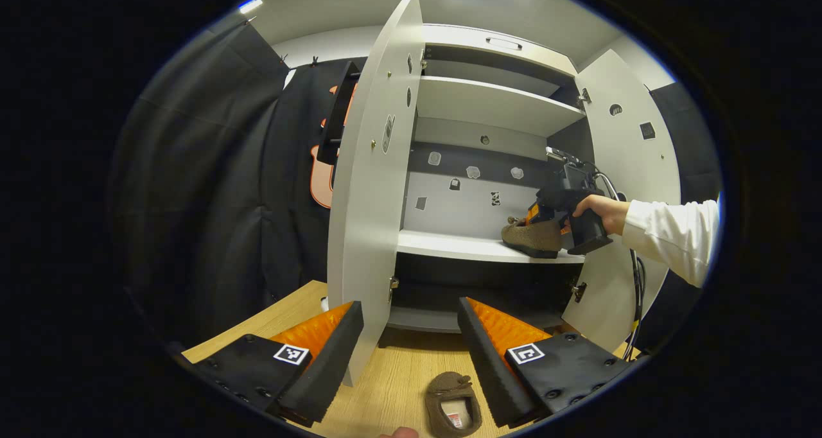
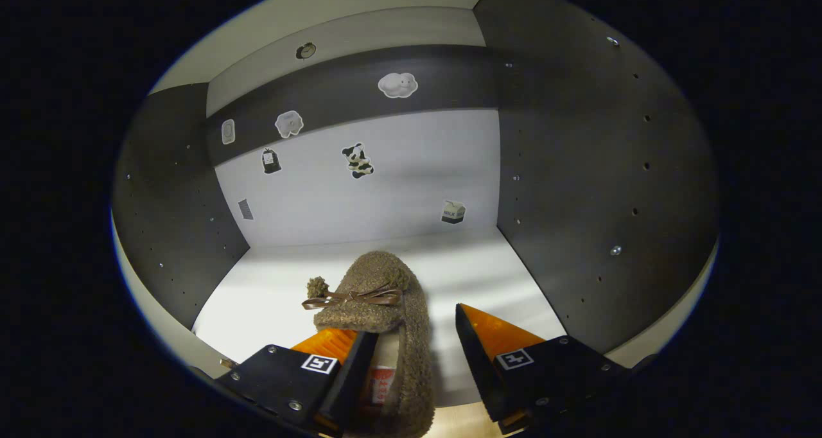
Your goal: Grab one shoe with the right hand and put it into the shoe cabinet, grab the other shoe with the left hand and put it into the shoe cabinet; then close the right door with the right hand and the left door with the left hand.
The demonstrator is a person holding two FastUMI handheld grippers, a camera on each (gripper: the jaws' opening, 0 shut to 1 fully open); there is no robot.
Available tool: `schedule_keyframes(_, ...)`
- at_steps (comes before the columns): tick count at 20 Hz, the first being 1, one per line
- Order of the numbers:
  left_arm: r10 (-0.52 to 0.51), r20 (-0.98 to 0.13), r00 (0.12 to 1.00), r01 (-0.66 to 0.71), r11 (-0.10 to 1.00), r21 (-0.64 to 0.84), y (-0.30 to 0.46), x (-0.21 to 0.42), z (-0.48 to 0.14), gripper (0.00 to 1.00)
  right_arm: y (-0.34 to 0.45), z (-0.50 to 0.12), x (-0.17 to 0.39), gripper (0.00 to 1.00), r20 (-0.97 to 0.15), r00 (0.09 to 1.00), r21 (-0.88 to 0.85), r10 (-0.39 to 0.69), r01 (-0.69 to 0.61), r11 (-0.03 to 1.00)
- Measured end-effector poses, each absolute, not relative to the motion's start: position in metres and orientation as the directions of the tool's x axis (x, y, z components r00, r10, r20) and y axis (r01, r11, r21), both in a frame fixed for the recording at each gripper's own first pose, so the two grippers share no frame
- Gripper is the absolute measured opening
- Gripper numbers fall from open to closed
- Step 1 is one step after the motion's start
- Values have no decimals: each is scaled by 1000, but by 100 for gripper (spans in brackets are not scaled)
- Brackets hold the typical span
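A fuzzy brown shoe [image 1: 453, 404] lies on the wooden floor [image 1: 398, 367], just below and between the fingers of my open left gripper [image 1: 411, 325]. The white shoe cabinet [image 1: 488, 104] stands ahead with both doors swung open. The second brown shoe [image 1: 532, 237], with a small bow, rests on the middle shelf [image 1: 449, 245] at its right end. A hand in a white sleeve holds my right gripper [image 1: 538, 221] at it. In the right gripper view this shoe [image 2: 385, 290] lies on the shelf [image 2: 270, 297] between the fingers of my right gripper [image 2: 412, 327]. The jaws stand apart, with a gap beside the right finger [image 2: 488, 335].
The left door [image 1: 369, 187] juts toward me, its edge between my left gripper's fingers. The right door [image 1: 626, 168] stands open behind the sleeve [image 1: 674, 236]. Dark side walls [image 2: 597, 168] enclose the shelf. Black cloth [image 1: 212, 200] hangs to the left. A cable [image 1: 636, 290] hangs by the right door.
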State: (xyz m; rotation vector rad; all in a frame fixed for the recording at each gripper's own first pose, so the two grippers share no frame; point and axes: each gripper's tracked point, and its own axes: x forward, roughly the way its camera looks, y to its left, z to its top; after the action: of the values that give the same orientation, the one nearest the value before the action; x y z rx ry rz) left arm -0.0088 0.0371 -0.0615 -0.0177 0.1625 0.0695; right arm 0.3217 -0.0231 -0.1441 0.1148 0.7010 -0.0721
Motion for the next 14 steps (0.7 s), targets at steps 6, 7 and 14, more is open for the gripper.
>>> schedule_keyframes(6, 47, -135, 990, -48, 999, -4, 32, -7, -55, 94, -20, -97, 291, 93, -565, 825, 75, -23, 79, 994)
schedule_keyframes(7, 41, -132, 990, -43, 999, -6, 30, -6, -54, 94, -18, -84, 287, 93, -534, 845, 84, -21, 78, 993)
schedule_keyframes(14, -32, -135, 990, 33, 999, 6, 5, -6, -53, 96, -9, -8, 230, 93, -351, 936, 106, 20, 18, 994)
